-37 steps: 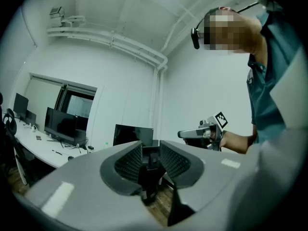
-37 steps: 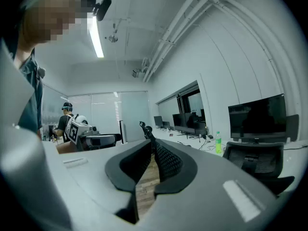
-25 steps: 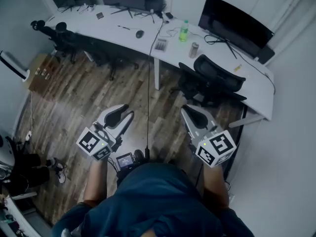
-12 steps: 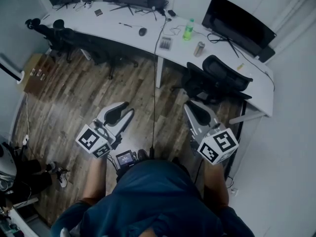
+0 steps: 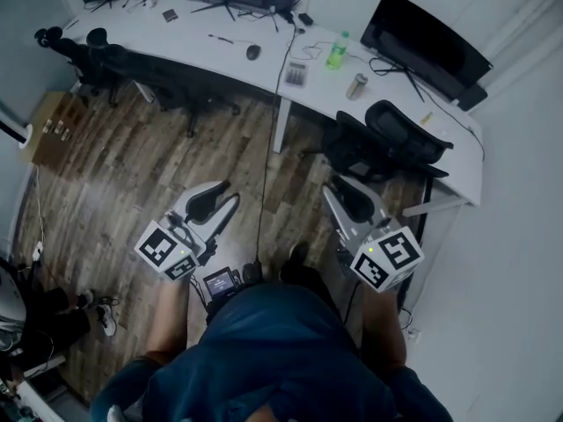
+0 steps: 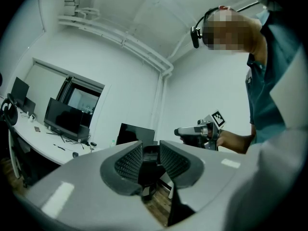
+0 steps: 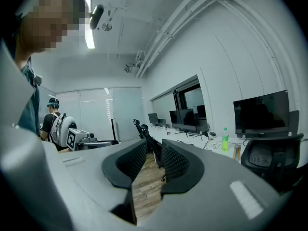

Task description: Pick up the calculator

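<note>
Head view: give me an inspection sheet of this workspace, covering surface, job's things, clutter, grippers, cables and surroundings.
Surface: long white desk, across the floor from the person.
Job's things: calculator lies on the desk, untouched.
Clutter: green bottle, can and mouse on the desk.
Grippers: left gripper shut, empty; right gripper jaws opening, nothing between them.
Cables: thin dark cable runs from the desk toward the person; loose wires near the monitor.
Surroundings: office chair, cardboard box, wood floor.
</note>
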`<state>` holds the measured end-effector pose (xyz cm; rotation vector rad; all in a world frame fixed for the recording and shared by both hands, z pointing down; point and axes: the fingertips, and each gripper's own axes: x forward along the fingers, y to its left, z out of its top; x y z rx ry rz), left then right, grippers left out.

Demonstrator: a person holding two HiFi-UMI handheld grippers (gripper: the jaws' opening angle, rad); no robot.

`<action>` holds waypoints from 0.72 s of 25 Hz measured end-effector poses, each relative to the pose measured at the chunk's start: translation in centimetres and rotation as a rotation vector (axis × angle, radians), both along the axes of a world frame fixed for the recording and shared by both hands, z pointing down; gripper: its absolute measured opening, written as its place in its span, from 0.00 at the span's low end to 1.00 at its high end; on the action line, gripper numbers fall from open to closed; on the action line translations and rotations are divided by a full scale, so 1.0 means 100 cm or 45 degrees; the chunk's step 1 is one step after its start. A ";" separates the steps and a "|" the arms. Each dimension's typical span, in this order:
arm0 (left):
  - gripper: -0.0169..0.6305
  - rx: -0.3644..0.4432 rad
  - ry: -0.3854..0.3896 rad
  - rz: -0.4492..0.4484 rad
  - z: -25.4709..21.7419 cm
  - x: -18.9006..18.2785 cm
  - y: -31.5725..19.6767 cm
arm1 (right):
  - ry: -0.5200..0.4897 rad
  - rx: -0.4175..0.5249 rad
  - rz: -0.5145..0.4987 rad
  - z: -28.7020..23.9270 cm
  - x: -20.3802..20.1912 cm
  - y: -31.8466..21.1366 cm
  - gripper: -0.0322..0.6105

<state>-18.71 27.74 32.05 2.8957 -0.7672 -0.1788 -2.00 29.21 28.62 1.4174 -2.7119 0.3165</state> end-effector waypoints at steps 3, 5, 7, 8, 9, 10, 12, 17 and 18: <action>0.19 -0.012 -0.012 -0.012 0.005 0.002 -0.013 | -0.009 -0.011 -0.016 0.005 0.002 -0.017 0.17; 0.19 -0.012 -0.025 -0.032 0.007 0.002 -0.022 | -0.019 -0.014 -0.035 0.010 0.002 -0.030 0.17; 0.19 -0.017 -0.035 -0.059 0.008 0.001 -0.031 | -0.033 -0.019 -0.057 0.013 0.002 -0.043 0.17; 0.19 -0.020 -0.038 -0.073 0.008 0.000 -0.036 | -0.040 -0.020 -0.069 0.013 0.001 -0.050 0.17; 0.19 -0.023 -0.043 -0.085 0.007 0.001 -0.041 | -0.046 -0.018 -0.081 0.012 0.002 -0.057 0.17; 0.19 -0.024 -0.050 -0.093 0.006 0.002 -0.047 | -0.052 -0.014 -0.092 0.011 0.003 -0.065 0.17; 0.19 -0.025 -0.063 -0.106 0.005 0.008 -0.059 | -0.063 -0.011 -0.114 0.010 0.006 -0.081 0.17; 0.19 -0.031 -0.069 -0.134 0.004 0.030 -0.087 | -0.079 -0.022 -0.164 0.013 0.020 -0.116 0.17; 0.19 -0.035 -0.074 -0.138 0.004 0.034 -0.091 | -0.084 -0.023 -0.171 0.013 0.023 -0.123 0.17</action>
